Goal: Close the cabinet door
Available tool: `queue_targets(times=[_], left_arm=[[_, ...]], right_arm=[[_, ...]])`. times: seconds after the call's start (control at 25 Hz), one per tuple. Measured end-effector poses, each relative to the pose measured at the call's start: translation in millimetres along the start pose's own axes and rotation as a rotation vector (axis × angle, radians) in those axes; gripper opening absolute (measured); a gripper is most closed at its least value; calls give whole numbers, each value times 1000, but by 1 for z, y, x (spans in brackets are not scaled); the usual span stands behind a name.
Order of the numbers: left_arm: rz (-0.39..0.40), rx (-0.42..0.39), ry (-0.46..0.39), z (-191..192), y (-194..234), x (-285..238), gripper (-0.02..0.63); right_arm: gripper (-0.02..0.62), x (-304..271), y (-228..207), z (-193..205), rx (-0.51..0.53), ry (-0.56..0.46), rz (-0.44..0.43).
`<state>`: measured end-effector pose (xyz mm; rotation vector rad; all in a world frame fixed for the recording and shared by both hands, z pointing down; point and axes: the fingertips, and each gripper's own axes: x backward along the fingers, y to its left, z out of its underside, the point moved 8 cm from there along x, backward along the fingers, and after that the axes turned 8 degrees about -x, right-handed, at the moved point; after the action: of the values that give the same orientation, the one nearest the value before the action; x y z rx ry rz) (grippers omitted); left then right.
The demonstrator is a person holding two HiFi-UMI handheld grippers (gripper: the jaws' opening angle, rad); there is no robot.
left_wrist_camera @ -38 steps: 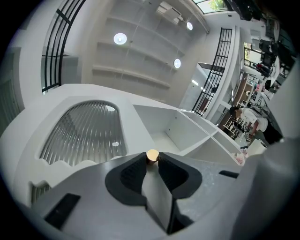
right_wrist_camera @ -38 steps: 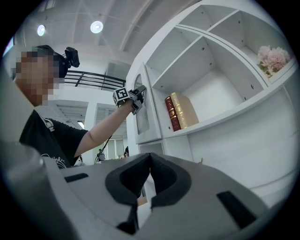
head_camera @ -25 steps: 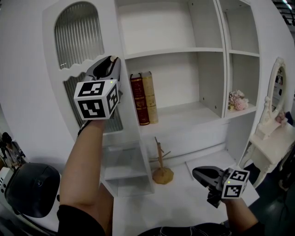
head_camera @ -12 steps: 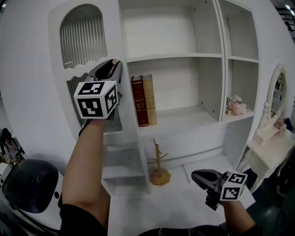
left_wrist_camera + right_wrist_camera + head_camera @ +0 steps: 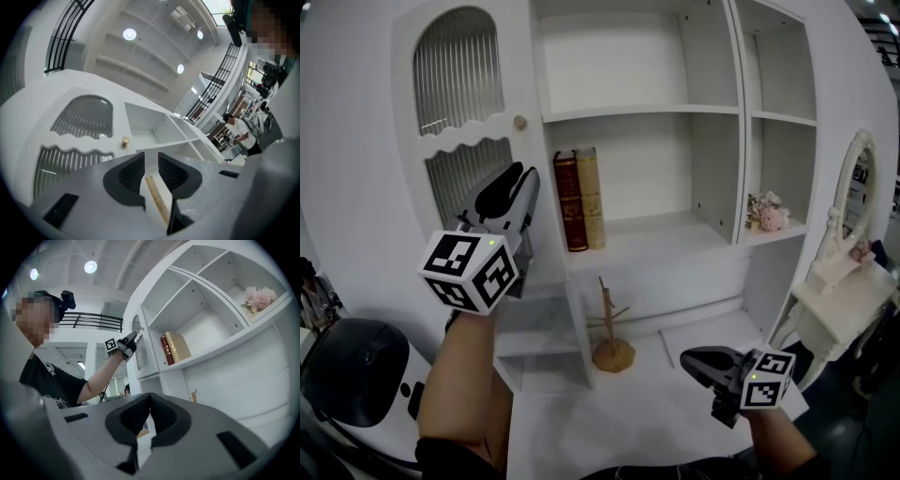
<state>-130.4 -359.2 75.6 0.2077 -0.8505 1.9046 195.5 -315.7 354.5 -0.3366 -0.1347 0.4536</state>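
Observation:
The white cabinet door (image 5: 459, 103) with ribbed glass panes stands at the left and looks flush with the cabinet front. Its small round knob (image 5: 519, 122) sits bare at the door's right edge. My left gripper (image 5: 517, 173) hangs below that knob, apart from it, pointing up at the door. In the left gripper view the knob (image 5: 125, 140) shows above the left gripper (image 5: 151, 159), whose jaws stand apart with nothing between them. Low at the right, my right gripper (image 5: 689, 356) is shut and empty; in its own view the right gripper (image 5: 150, 399) has its pads touching.
Two books (image 5: 577, 197) stand on the middle shelf, pink flowers (image 5: 764, 211) further right. A wooden peg stand (image 5: 609, 328) sits on the white counter (image 5: 619, 412). A white dressing table with mirror (image 5: 853, 244) is at the far right, a dark round object (image 5: 352, 370) at lower left.
My left gripper has dropped down and to the left, off the knob, which now shows bare. The right gripper has barely shifted.

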Motion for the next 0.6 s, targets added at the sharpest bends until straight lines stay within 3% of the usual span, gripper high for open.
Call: queue_targets(times=[0.12, 0.32, 0.6], left_arm=[[114, 112, 39, 16, -36, 30, 78], [324, 267, 180, 52, -120, 80, 78], [398, 449, 309, 95, -217, 147, 78]], right_arm=[[0, -1, 5, 1, 29, 17, -18], [0, 4, 14, 3, 59, 17, -48], [0, 7, 22, 27, 30, 17, -80]])
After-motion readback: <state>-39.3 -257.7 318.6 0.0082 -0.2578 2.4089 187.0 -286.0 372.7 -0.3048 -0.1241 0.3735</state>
